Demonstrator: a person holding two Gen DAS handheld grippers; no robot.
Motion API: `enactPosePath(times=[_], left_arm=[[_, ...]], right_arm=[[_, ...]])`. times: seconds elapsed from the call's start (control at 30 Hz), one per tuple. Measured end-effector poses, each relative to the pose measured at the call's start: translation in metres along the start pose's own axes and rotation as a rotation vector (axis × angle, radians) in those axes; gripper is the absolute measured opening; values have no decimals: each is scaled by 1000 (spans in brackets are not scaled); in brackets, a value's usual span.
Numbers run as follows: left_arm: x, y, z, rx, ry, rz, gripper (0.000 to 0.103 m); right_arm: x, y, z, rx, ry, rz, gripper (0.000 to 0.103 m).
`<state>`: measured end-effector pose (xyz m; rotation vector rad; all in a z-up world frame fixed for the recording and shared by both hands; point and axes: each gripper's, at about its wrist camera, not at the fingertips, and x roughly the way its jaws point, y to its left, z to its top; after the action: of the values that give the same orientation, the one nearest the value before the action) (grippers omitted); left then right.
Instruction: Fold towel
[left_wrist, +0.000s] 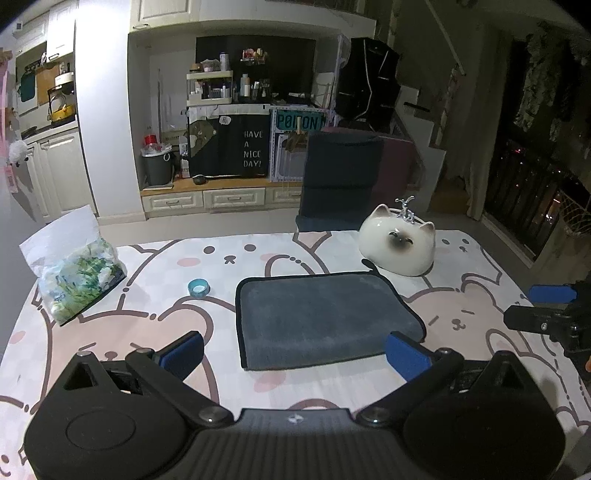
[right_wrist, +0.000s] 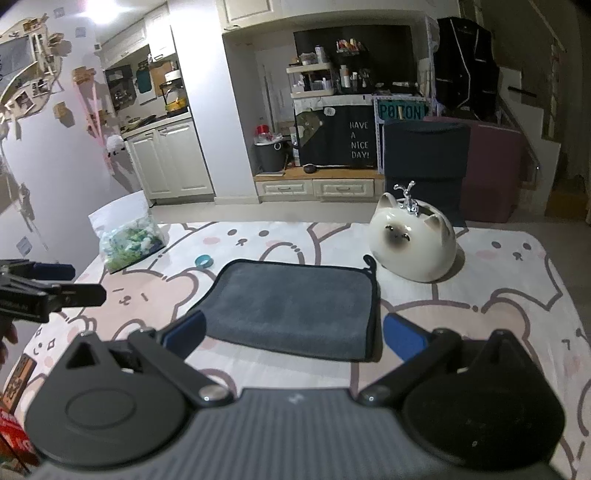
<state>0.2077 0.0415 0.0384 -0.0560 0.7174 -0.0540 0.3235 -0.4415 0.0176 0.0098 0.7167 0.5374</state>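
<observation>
Kitchen cabinets and a cluttered shelf unit fill the dim background, and the worktop (left_wrist: 332, 254) in front of you wears a pale cloth printed with cartoon animals. Take the cat-shaped ceramic pot (left_wrist: 398, 242) as your landmark: the grey towel (left_wrist: 325, 317) lies flat just in front of it and slightly to its left, its hanging loop at the corner nearest the pot, and it looks already doubled, with a rounded fold along its near edge. Left of the towel sits a small blue tape roll (left_wrist: 198, 287), and further left a bag of green-and-white contents (left_wrist: 79, 275). Your left gripper (left_wrist: 295, 352) hovers over the towel's near edge with its fingers spread wide and empty; your right gripper (right_wrist: 293, 336) does the same, straddling the near right corner, also wide and holding nothing. For a clean next fold, I judge you should drop both grippers onto matching corners of one side, pinch through every layer at once, lift only slightly, and carry the edge across level, steering well clear of the pot.
</observation>
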Motion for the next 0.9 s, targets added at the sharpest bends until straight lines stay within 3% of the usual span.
enactPosePath(times=[0.9], left_arm=[[-95,-31,-60,29,-71,-19,103]], right_arm=[[-90,20,-55,-23,-47,-14,103]])
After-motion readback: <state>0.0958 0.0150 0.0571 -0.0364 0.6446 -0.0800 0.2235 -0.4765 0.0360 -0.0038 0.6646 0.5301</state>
